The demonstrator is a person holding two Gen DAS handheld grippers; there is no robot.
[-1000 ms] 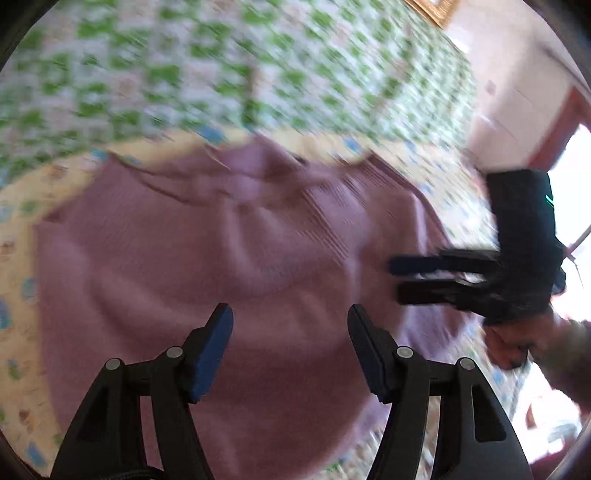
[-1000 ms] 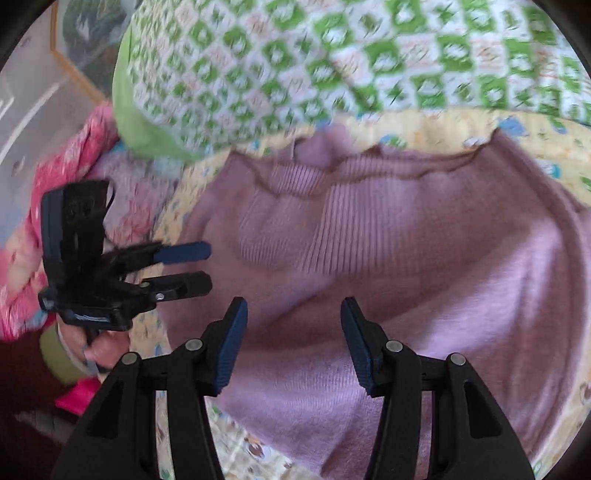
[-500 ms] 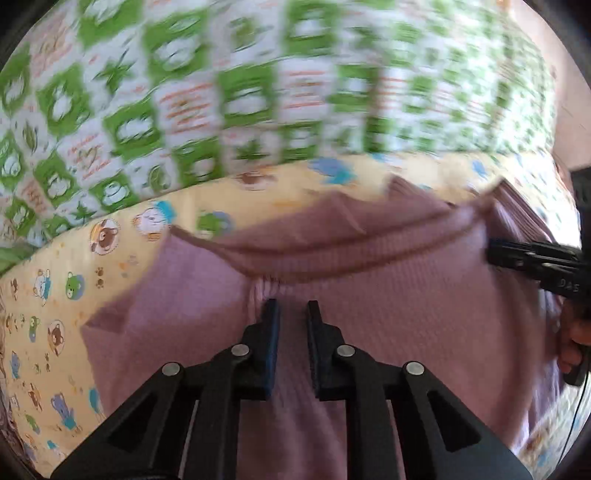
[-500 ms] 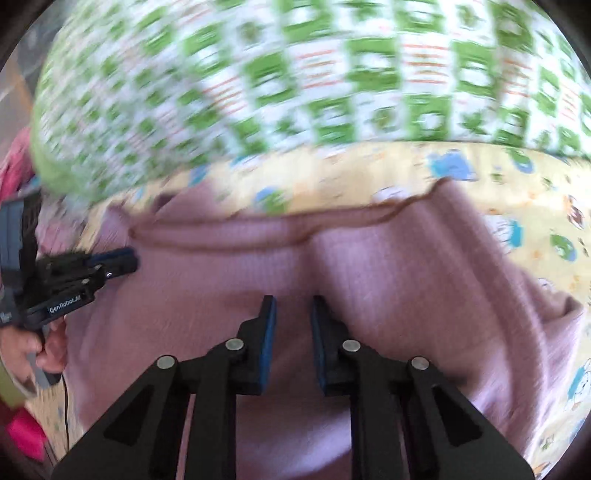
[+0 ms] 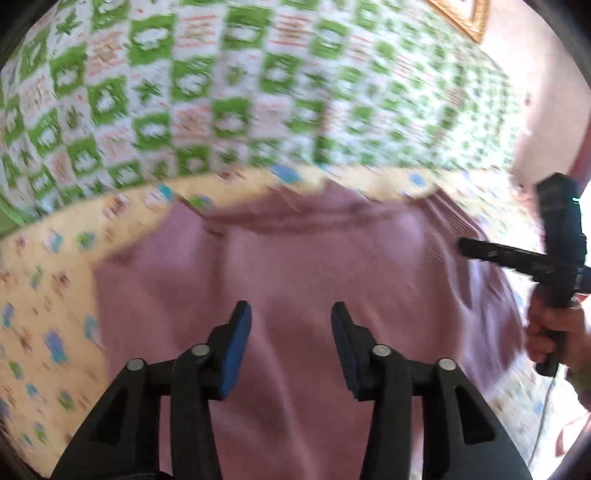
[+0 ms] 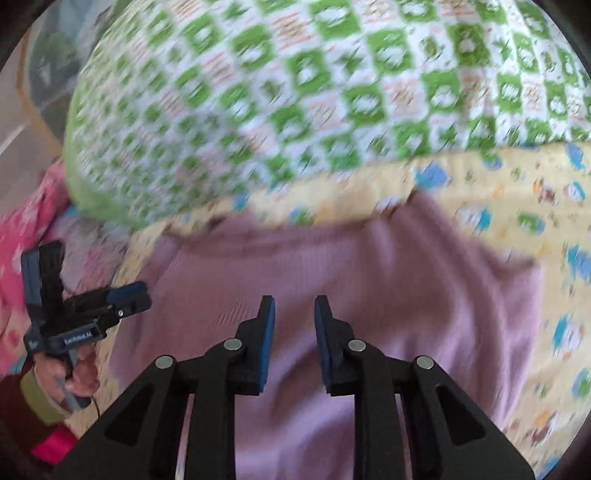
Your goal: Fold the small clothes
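A mauve knitted sweater (image 5: pixel 295 258) lies spread on a yellow cartoon-print sheet (image 5: pixel 48 280); it also shows in the right wrist view (image 6: pixel 388 266). My left gripper (image 5: pixel 290 314) is open and empty above the sweater's middle. My right gripper (image 6: pixel 293 308) is partly open with a narrow gap and holds nothing, just above the sweater. The right gripper also shows at the sweater's right edge in the left wrist view (image 5: pixel 469 245). The left gripper shows at the left edge in the right wrist view (image 6: pixel 136 295).
A green-and-white checked quilt (image 5: pixel 221 92) is piled behind the sweater, also in the right wrist view (image 6: pixel 295 92). Pink patterned cloth (image 6: pixel 26 229) lies at the far left. A wall and picture frame (image 5: pixel 461 14) are at the back right.
Half a second ago both grippers were shut low on the sweater near its collar. Now both have opened and drawn back, the left wider than the right. The sweater lies flatter.
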